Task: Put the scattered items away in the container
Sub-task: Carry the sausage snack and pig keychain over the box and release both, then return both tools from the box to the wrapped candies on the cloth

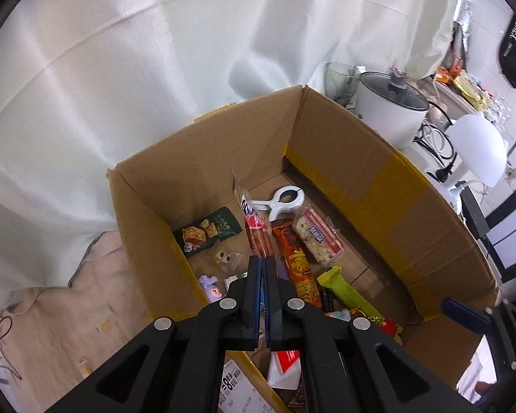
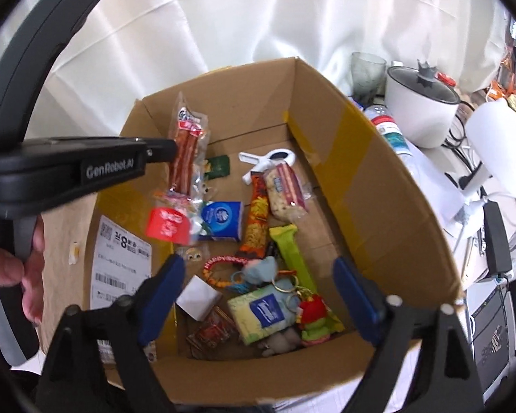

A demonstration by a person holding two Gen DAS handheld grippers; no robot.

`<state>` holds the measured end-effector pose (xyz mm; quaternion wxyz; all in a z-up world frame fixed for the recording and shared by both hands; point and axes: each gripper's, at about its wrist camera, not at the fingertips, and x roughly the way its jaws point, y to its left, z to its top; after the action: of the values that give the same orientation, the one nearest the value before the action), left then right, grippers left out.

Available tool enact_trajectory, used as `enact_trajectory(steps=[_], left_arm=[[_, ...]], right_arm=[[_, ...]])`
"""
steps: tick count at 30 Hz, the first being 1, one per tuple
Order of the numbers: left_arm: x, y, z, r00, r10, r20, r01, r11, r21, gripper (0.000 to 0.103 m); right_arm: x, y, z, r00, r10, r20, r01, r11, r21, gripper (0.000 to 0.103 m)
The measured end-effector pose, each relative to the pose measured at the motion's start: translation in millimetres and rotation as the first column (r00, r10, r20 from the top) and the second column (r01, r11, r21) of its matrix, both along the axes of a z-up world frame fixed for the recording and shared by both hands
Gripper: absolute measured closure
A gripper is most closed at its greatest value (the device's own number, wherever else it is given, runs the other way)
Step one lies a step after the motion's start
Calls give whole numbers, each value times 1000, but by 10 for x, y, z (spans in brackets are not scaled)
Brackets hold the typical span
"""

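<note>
Left wrist cam: looking down along closed fingers from the near-left rim of the cardboard box (image 1: 378,172), close in, facing the far wall & white curtain (image 1: 154,51). Right wrist cam: higher & further back over the near edge, tilted down into the same box (image 2: 378,179), w/ left gripper (image 2: 173,149) seen side-on at frame left. Shared: box interior, snack packs, curtain, white cooker (image 1: 392,110) at right.

Premises are presenting as a lived-in home, likely a kitchen or dining corner. A white rice cooker (image 2: 421,110) with a dark glass lid is sitting beside a drinking glass (image 2: 366,75) on a cluttered counter, with snack packets (image 1: 469,89) lying behind. White draped cloth (image 1: 137,51) is covering the background.
</note>
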<state>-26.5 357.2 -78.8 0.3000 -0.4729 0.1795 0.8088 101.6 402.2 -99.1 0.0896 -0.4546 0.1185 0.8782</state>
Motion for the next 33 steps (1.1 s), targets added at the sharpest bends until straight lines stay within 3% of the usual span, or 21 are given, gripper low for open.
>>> enact_trajectory(steps=[3, 6, 7, 9, 10, 18, 22, 26, 29, 31, 33], left_arm=[[-26, 1, -14, 1000, 13, 15, -13, 1000, -6, 101], [-1, -11, 41, 999, 17, -30, -18, 1000, -10, 96], [1, -10, 54, 999, 19, -40, -19, 1000, -18, 87], [-4, -22, 79, 1000, 12, -26, -12, 1000, -1, 42], [-11, -34, 83, 1000, 12, -10, -12, 1000, 10, 0], [24, -166, 121, 1000, 9, 9, -10, 999, 44, 0], [-35, -425, 370, 999, 46, -15, -44, 993, 108, 0], [-134, -940, 719, 989, 128, -77, -112, 976, 189, 0], [-188, -1473, 912, 955, 238, -179, -199, 957, 213, 0], [-219, -1872, 984, 911, 327, -251, -281, 939, 200, 0], [-245, -2251, 980, 887, 378, -267, -329, 920, 212, 0]], right_arm=[[61, 20, -4, 1000, 1, 5, -1, 1000, -1, 1], [128, 33, 7, 1000, -4, -1, 4, 1000, -9, 0], [147, 30, 20, 1000, -4, -7, 4, 1000, -7, 0], [169, 18, 48, 1000, -5, -21, 5, 1000, -1, 0], [174, 8, 62, 1000, -3, -27, 3, 1000, -1, 0], [119, -89, 131, 999, 18, -37, -18, 1000, 9, 0], [63, -222, 238, 997, 53, -57, -51, 998, 31, 0], [-16, -491, 463, 987, 103, -124, -95, 993, 71, 0], [-48, -815, 688, 964, 153, -216, -119, 980, 162, 0], [-80, -1088, 832, 939, 195, -285, -127, 963, 238, 0], [-147, -1338, 923, 910, 261, -322, -178, 948, 265, 0]])
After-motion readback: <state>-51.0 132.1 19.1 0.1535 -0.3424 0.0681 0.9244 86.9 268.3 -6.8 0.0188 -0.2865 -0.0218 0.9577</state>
